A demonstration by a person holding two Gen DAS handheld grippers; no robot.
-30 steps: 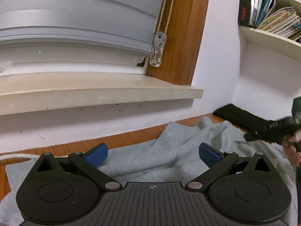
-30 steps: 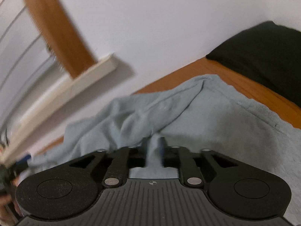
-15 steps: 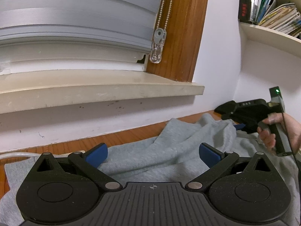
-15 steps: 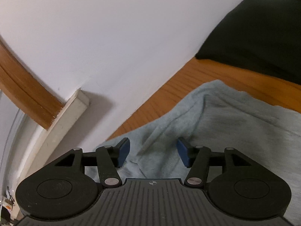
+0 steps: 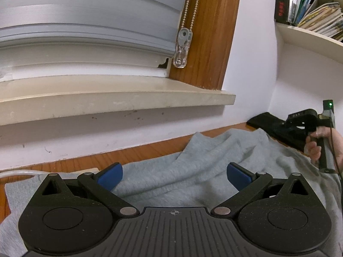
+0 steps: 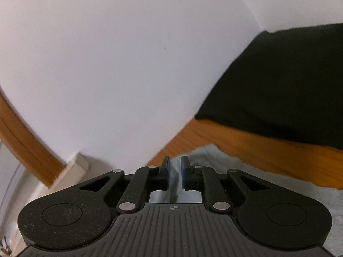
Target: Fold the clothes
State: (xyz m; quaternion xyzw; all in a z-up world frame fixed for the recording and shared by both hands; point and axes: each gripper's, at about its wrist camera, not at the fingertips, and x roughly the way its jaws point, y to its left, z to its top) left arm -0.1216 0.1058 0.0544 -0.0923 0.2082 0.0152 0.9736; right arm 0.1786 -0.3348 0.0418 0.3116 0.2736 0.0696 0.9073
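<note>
A rumpled light grey garment lies spread on the wooden table under both grippers. My left gripper hovers just over it, blue pads wide apart with nothing pinched. In the right wrist view my right gripper sits at the garment's far edge. Its jaws are closing, and a fold of grey cloth fills the narrow gap between the pads. The left wrist view shows a hand holding that gripper at the right, by the wall.
A folded black cloth lies on the table against the white wall, just beyond the right gripper. A windowsill juts out above the table's back edge. A blind cord pull hangs there. A white cable lies at left. Books fill a shelf.
The right gripper let go, opened, slid toward the wall and rolled, and its pads have now narrowed on the garment's far edge. The left gripper has stayed still and open.
</note>
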